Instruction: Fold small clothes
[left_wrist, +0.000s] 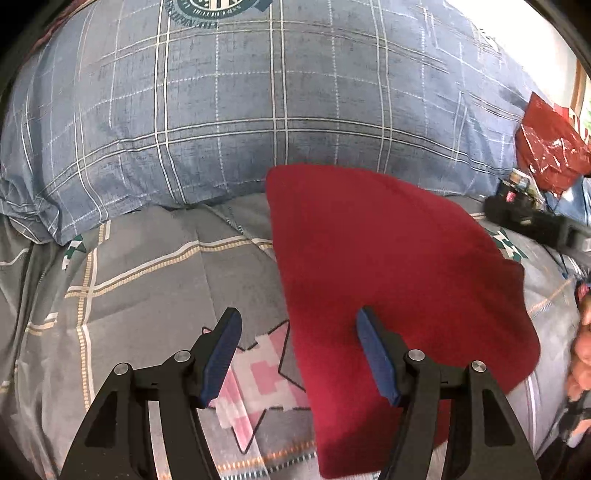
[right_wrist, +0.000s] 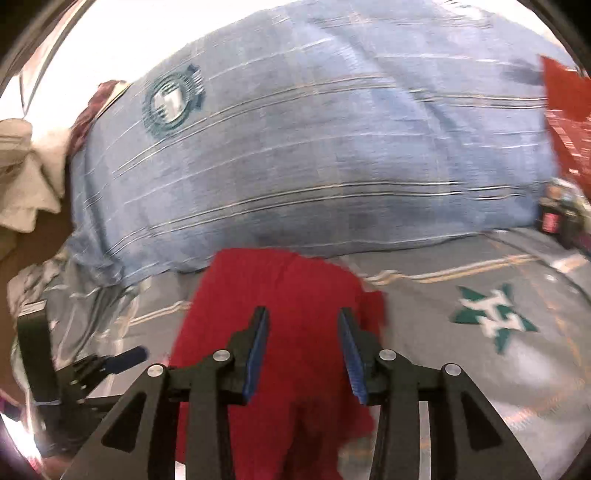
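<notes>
Red cloth (left_wrist: 388, 266) flat on bedspread (left_wrist: 147, 280), both jaws apart.

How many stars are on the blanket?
3 visible: a pink star between the left gripper's fingers, a green star right of the red cloth, another by the pillow. More may be hidden.

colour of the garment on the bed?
Solid red garment, no pattern; clearest in the left wrist view.
</notes>
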